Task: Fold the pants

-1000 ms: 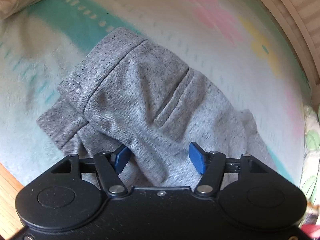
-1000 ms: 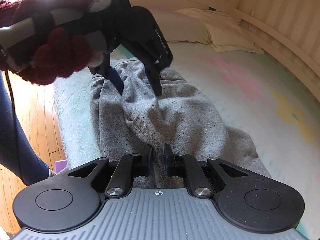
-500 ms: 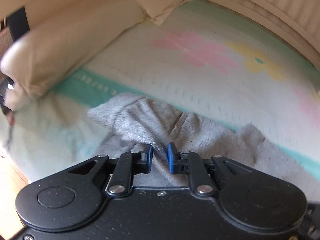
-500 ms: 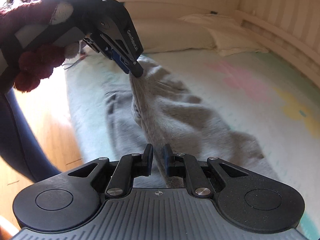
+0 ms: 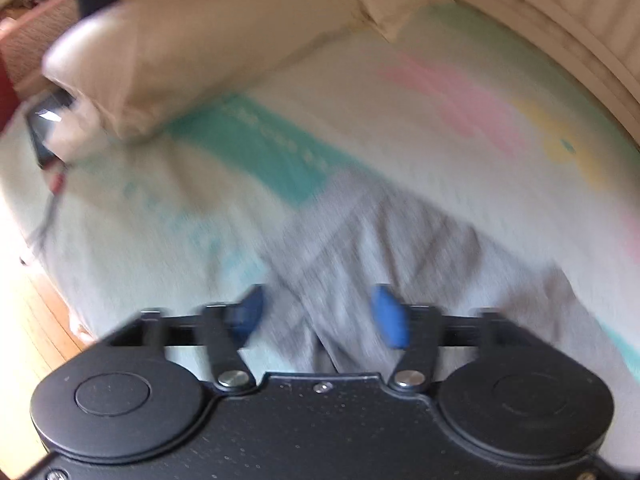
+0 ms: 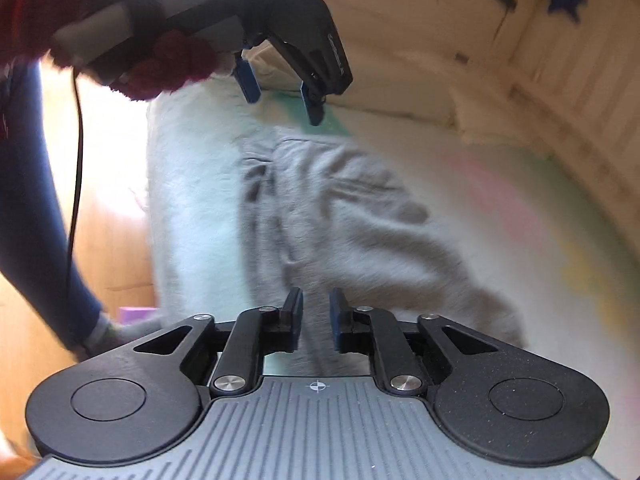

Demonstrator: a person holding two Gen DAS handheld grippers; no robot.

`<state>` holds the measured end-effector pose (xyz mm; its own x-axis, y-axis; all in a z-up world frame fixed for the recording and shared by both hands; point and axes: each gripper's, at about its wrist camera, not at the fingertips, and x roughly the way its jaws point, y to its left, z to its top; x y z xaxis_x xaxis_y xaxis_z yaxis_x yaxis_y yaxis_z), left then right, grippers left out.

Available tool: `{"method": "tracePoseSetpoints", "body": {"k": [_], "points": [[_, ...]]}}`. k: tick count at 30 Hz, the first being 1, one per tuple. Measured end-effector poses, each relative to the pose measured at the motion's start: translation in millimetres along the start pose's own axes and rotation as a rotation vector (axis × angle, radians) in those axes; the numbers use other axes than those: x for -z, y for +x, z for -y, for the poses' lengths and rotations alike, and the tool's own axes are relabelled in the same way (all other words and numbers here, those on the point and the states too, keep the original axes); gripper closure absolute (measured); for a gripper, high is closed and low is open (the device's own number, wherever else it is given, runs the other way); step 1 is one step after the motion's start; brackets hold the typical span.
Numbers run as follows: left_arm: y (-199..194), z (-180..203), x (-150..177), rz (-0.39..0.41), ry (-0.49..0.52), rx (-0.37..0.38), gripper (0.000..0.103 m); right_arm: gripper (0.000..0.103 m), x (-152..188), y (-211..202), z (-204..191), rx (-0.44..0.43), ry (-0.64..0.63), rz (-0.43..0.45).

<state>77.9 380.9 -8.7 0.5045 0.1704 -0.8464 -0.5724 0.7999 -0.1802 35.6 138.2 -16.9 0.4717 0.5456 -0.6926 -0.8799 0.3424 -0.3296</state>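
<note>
Lying rumpled, pants run lengthwise away (waistband farthest) on bed.

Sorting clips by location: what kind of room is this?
Most likely a bedroom. The grey pants lie on a bed with a pastel flower-print blanket, a cream pillow sits at its head, and wood flooring shows beside the bed.

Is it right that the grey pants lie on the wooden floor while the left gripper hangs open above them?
Not quite. The grey pants lie on the bed's pastel blanket, not on the floor, as the right wrist view shows. The rest holds: the left gripper hangs open above them, nothing between its blue pads.
</note>
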Motion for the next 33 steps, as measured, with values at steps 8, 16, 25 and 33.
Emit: {"method": "tracePoseSetpoints", "body": {"k": [8,16,25,33], "points": [[31,-1,-17,-0.003,0.027,-0.090,0.030,0.075,4,15,-21,0.038,-0.113,0.002],[46,6,-24,-0.047,0.007,-0.060,0.030,0.077,8,46,-39,0.130,-0.266,0.025],[31,-3,-20,-0.080,-0.062,0.040,0.030,0.091,-19,31,37,0.076,0.103,0.045],[32,-11,-15,-0.127,-0.147,0.129,0.024,0.091,-18,35,55,0.031,0.232,0.006]]}}
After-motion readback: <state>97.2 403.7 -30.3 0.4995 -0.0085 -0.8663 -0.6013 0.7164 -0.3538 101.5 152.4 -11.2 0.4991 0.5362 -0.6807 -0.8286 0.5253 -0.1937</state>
